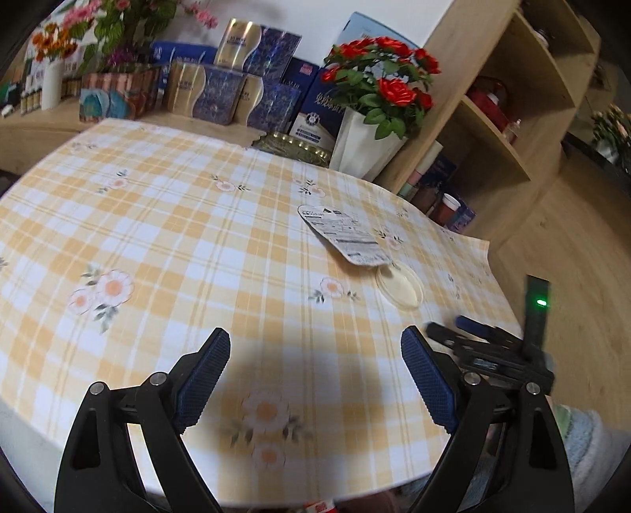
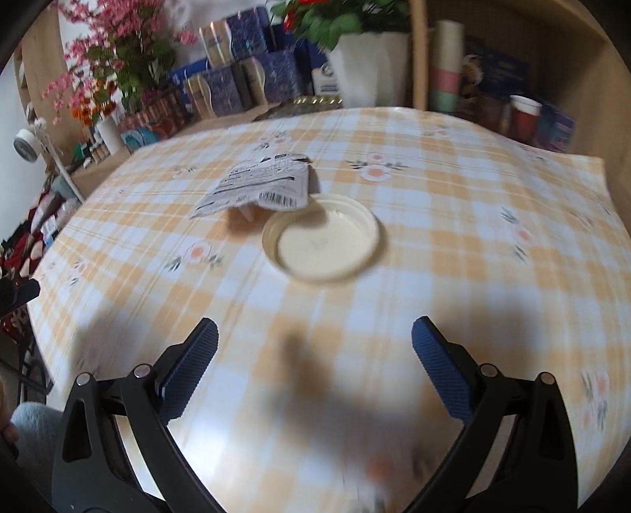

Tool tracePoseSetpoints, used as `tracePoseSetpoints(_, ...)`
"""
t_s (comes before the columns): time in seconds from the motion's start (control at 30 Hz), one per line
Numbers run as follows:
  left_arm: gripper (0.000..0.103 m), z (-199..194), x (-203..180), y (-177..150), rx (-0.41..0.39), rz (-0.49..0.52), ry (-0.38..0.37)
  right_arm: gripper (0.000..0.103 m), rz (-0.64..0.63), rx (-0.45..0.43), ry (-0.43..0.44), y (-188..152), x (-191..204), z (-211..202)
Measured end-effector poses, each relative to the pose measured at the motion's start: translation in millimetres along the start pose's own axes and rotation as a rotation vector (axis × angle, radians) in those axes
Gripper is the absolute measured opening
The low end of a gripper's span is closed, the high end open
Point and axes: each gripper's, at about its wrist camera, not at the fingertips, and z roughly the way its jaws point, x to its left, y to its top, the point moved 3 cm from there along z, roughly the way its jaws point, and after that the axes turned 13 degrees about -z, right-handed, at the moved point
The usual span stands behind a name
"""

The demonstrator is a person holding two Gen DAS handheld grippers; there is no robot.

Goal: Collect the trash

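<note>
Left wrist view, from the left edge: pink and orange flowers (image 1: 79, 23) at the back, then a row of blue and gold boxes (image 1: 232, 79), red roses in a white vase (image 1: 363, 146), a wooden shelf unit (image 1: 512, 98) at far right. Across the middle, a table under a yellow checked cloth (image 1: 157, 221) with daisy prints. Right of centre on the cloth, a printed wrapper (image 1: 341, 234), its near end overlapping a pale round lid (image 1: 400, 288). Low in frame, left gripper (image 1: 315, 369) hovering over bare cloth, jaws spread wide, nothing between them, well apart from both pieces of trash. Just to its right, near the table edge, right gripper (image 1: 493, 347) seen side-on.

Right wrist view, from the left: pink flowers (image 2: 110, 59), blue boxes (image 2: 244, 75), white vase (image 2: 370, 67), stacked cups (image 2: 447, 67) on the shelf. On the checked cloth (image 2: 473, 236), wrapper (image 2: 256, 183) left of centre, its corner lying over the rim of the lid (image 2: 327, 240), open side up. Right gripper (image 2: 315, 365) facing the lid from nearby, jaws wide apart, empty, blurred shadow beneath.
</note>
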Motion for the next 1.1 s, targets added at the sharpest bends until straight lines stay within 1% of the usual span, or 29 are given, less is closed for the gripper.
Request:
tracePoseSetpoints(0.03,0.086,6,0,4,0.009,-0.010,-0.011,0.097,-0.020,0.034,-0.008,10,0,16)
tracePoseSetpoints(0.07,0.086,16,0,10,0.024,-0.033,-0.029,0.097,-0.028,0.048,-0.018,15,-1,24)
tracePoseSetpoints(0.13,0.082,32,0,21,0.049,-0.076,-0.058,0.097,-0.044,0.084,-0.024,27,-3,46)
tracePoseSetpoints(0.17,0.078,38,-2,24,0.061,-0.086,-0.068,0.097,-0.046,0.094,-0.030,29,-3,52)
tracePoseSetpoints(0.23,0.075,54,-7,34,0.084,-0.103,-0.094,0.097,-0.055,0.108,-0.039,33,-4,65)
tracePoseSetpoints(0.27,0.074,62,-10,39,0.094,-0.115,-0.112,0.098,-0.072,0.107,-0.059,37,-4,69)
tracePoseSetpoints(0.33,0.070,77,-15,46,0.116,-0.145,-0.144,0.098,-0.066,0.101,-0.043,42,-6,73)
tracePoseSetpoints(0.4,0.064,91,-17,52,0.141,-0.185,-0.169,0.097,-0.073,0.093,-0.031,45,-6,75)
tracePoseSetpoints(0.43,0.062,100,-18,55,0.159,-0.217,-0.186,0.091,-0.084,0.085,-0.021,46,-5,75)
tracePoseSetpoints(0.47,0.058,110,-17,58,0.177,-0.258,-0.201,0.089,-0.095,0.077,-0.024,46,-4,74)
tracePoseSetpoints(0.53,0.052,123,-15,61,0.194,-0.313,-0.214,0.088,-0.109,0.063,-0.007,46,-2,73)
tracePoseSetpoints(0.6,0.047,136,-15,64,0.206,-0.358,-0.221,0.086,-0.118,0.047,-0.003,45,1,71)
tracePoseSetpoints(0.7,0.046,151,-14,68,0.219,-0.411,-0.237,0.086,-0.106,0.026,-0.027,44,0,65)
tracePoseSetpoints(0.83,0.045,168,-18,69,0.235,-0.437,-0.248,0.086,-0.017,-0.008,-0.066,38,-16,56)
tracePoseSetpoints(0.97,0.039,178,-15,69,0.206,-0.451,-0.211,0.086,0.050,-0.051,-0.098,35,-28,49)
tracePoseSetpoints(1.03,0.039,182,-10,69,0.200,-0.473,-0.200,0.086,0.067,-0.066,-0.115,34,-31,45)
tracePoseSetpoints(1.1,0.039,187,-8,68,0.205,-0.492,-0.197,0.086,0.079,-0.071,-0.113,33,-35,43)
